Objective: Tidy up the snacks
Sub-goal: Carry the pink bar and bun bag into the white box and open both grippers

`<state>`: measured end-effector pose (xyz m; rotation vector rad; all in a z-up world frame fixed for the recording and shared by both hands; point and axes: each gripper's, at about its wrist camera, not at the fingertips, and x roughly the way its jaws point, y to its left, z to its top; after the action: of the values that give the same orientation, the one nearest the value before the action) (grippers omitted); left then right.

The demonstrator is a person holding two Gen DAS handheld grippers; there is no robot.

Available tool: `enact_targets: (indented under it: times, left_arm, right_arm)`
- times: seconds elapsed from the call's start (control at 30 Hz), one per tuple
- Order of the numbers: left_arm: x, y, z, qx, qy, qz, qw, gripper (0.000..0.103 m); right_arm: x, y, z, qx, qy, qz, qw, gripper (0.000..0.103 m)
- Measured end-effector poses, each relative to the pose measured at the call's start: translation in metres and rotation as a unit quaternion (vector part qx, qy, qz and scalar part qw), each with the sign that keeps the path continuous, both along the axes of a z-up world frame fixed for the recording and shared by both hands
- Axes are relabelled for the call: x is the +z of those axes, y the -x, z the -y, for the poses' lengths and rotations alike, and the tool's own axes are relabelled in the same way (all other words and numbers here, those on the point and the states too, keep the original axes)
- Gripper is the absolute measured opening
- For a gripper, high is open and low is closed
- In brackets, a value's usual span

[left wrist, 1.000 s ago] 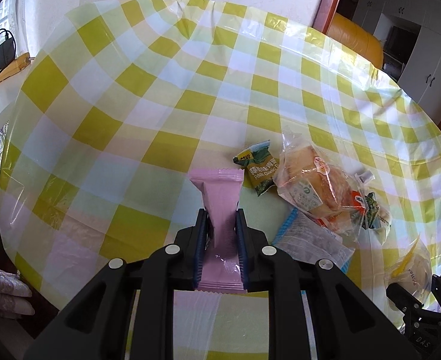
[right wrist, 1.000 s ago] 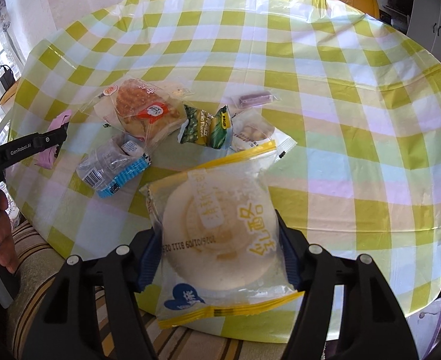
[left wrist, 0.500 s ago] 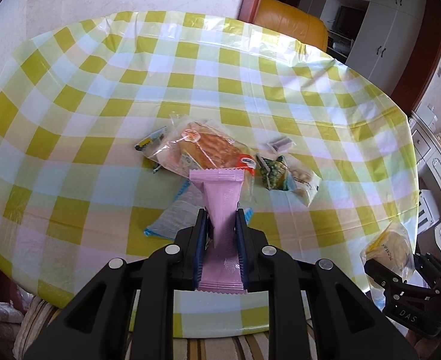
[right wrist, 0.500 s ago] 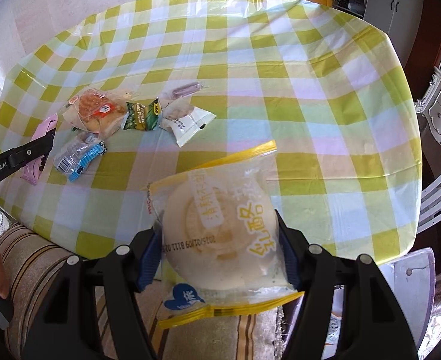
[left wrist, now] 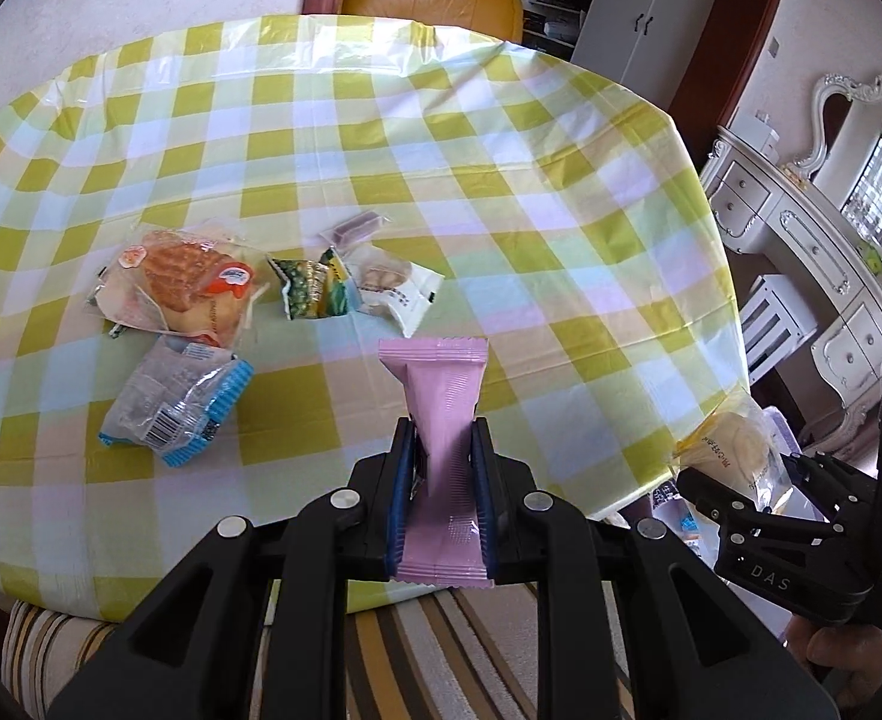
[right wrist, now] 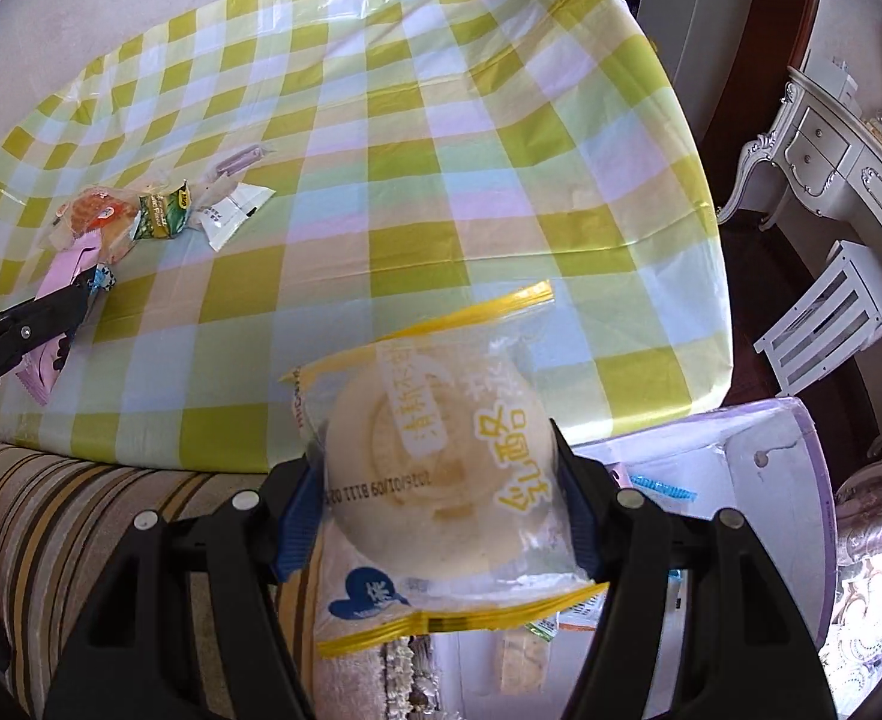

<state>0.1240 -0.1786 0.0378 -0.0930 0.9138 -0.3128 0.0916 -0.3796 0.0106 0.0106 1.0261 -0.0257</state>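
Left gripper (left wrist: 441,450) sits clenched on a pink wrapped bar (left wrist: 438,414), blue pads pressing both long sides; the bar stands upright at bottom centre of the left wrist view, over the near edge of the checked tablecloth (left wrist: 501,180). Right gripper (right wrist: 441,483) grasps a clear yellow-edged packet holding a round pale bun (right wrist: 441,456), jaws spread wide around it, at lower centre of the right wrist view.

Left wrist view only: loose snacks at left centre show in detail. Waffle packet (left wrist: 183,285) lies furthest left, with a blue-edged clear packet (left wrist: 174,405) just below it. Green packet (left wrist: 312,291), white packet (left wrist: 390,288) and small purple bar (left wrist: 357,228) cluster to the right of the waffle. Right gripper and its bun also appear at lower right, off the table edge, with a person's fingers (left wrist: 843,660) below it.

Right wrist view only: lilac open box (right wrist: 759,456) at lower right, beside the table and partly behind the bun packet; some packets lie inside, contents unclear. Left gripper enters at the left edge with the pink bar. Striped cushion (right wrist: 81,510) fills lower left in front of the table.
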Motion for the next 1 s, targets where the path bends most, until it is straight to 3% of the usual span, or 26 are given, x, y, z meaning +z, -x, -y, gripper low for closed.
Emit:
enact_targets:
  times: [0.4,0.53,0.73,1.0]
  left_arm:
    - [-0.005,0.019,0.094,-0.124,0.005,-0.03,0.9918,0.018]
    - [-0.01,0.027,0.124,-0.166,0.006,-0.044,0.9852,0.018]
    - [-0.023,0.033,0.157,-0.222,0.037,-0.088,0.9705,0.019]
    - [-0.03,0.041,0.182,-0.256,0.038,-0.11,0.9597,0.019]
  right_arm:
    - [-0.011,0.036,0.074,-0.078,0.0,-0.006,0.997,0.066]
    - [-0.019,0.047,0.095,-0.101,-0.002,-0.009,0.995,0.066]
    - [-0.029,0.059,0.121,-0.129,0.002,-0.018,0.991,0.066]
    - [-0.041,0.069,0.145,-0.167,0.003,-0.033,0.985,0.067]
